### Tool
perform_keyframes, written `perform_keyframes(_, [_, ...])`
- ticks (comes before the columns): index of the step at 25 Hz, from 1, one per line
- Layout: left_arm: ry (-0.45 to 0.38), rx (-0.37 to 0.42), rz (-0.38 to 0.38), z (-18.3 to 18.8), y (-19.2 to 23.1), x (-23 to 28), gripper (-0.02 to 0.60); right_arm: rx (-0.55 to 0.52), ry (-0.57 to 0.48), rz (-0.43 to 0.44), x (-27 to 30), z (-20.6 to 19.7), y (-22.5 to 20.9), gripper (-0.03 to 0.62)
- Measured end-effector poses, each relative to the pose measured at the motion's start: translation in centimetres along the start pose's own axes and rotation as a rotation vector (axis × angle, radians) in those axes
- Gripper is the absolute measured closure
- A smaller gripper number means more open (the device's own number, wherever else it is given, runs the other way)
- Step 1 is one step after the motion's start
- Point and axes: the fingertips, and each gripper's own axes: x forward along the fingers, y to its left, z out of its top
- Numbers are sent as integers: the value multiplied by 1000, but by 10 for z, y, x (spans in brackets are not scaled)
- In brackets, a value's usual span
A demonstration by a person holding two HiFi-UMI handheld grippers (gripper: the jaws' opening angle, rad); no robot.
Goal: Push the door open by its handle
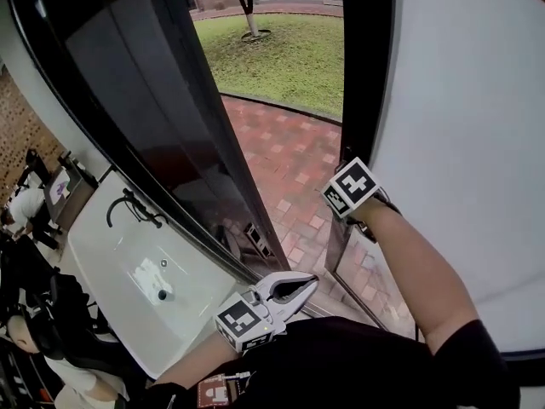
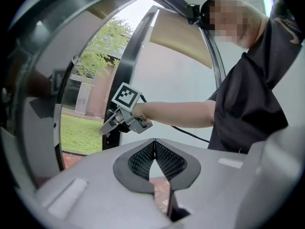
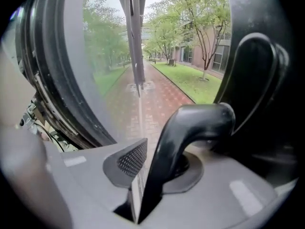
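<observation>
Right gripper view: right gripper (image 3: 159,159) jaws loosely straddle door handle (image 3: 195,120), not clamped, which looks enough for pushing door (image 1: 460,143) outward; left gripper (image 2: 154,151) closed, empty, parked low.

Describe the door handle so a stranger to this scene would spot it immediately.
Find the pale door standing ajar beside the red brick path. On its black edge sits the door handle, between the jaws of the right gripper. It is a glossy black lever with a rounded bend, sticking out from the black frame behind it.
</observation>
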Motion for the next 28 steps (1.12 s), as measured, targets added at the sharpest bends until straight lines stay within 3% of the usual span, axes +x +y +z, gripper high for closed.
perform_keyframes(6, [28, -70, -62, -5, 24, 36, 580, 92, 22, -97, 1, -11, -97, 520])
perform_keyframes(9, [66, -28, -108, -6, 19, 55, 581, 140, 7, -127, -8, -17, -139, 522])
perform_keyframes(13, [77, -21, -107, -7, 30, 71, 581, 198, 5, -194, -16, -22, -200, 522])
perform_keyframes(17, [97, -33, -56, -11, 53, 86, 581, 262, 13, -257, -27, -35, -259, 523])
perform_keyframes(22, [75, 37, 53, 5, 87, 147, 581, 349, 21, -284, -52, -61, -340, 522])
perform_keyframes(24, [67, 55, 87, -1, 103, 177, 581, 377, 17, -262, -63, -74, -359, 518])
perform_keyframes(26, [55, 59, 122, -8, 121, 214, 581, 392, -6, -214, -76, -86, -375, 442])
perform_keyframes(28, [32, 34, 133, -4, 135, 263, 581, 402, -44, -192, -94, -93, -403, 424])
